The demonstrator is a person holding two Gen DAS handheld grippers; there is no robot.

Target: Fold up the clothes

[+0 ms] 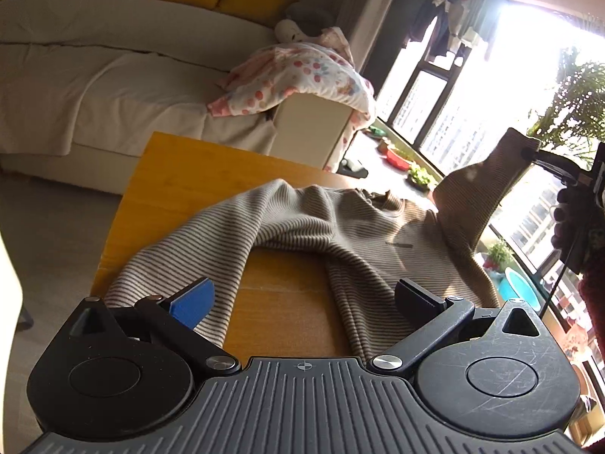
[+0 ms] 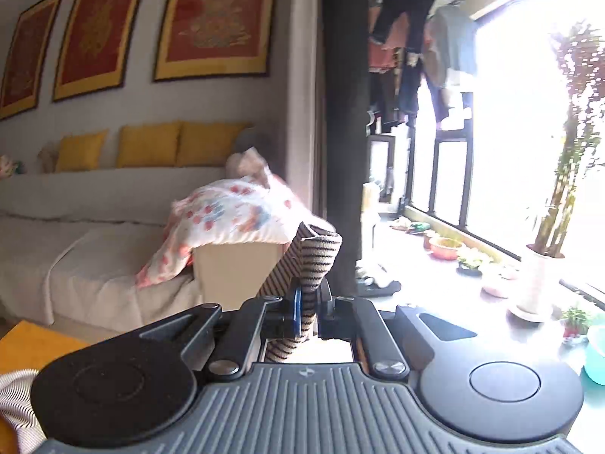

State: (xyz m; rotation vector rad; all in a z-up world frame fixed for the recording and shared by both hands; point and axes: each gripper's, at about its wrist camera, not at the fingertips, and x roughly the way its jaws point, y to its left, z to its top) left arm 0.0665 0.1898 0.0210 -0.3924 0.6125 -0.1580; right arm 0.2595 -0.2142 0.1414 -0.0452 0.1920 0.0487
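Right hand-held gripper (image 2: 308, 314) clamped on brown striped knit sweater (image 1: 340, 234) sleeve, raised; left hand-held gripper (image 1: 302, 299) wide open (empty), over hem on orange wooden counter (image 1: 181, 174).

The right gripper (image 2: 307, 316) is clamped on a striped sleeve cuff (image 2: 315, 255) that stands up between its fingers. Behind it a floral blanket (image 2: 227, 219) drapes over the arm of a beige sofa (image 2: 94, 265) with yellow cushions (image 2: 149, 143)
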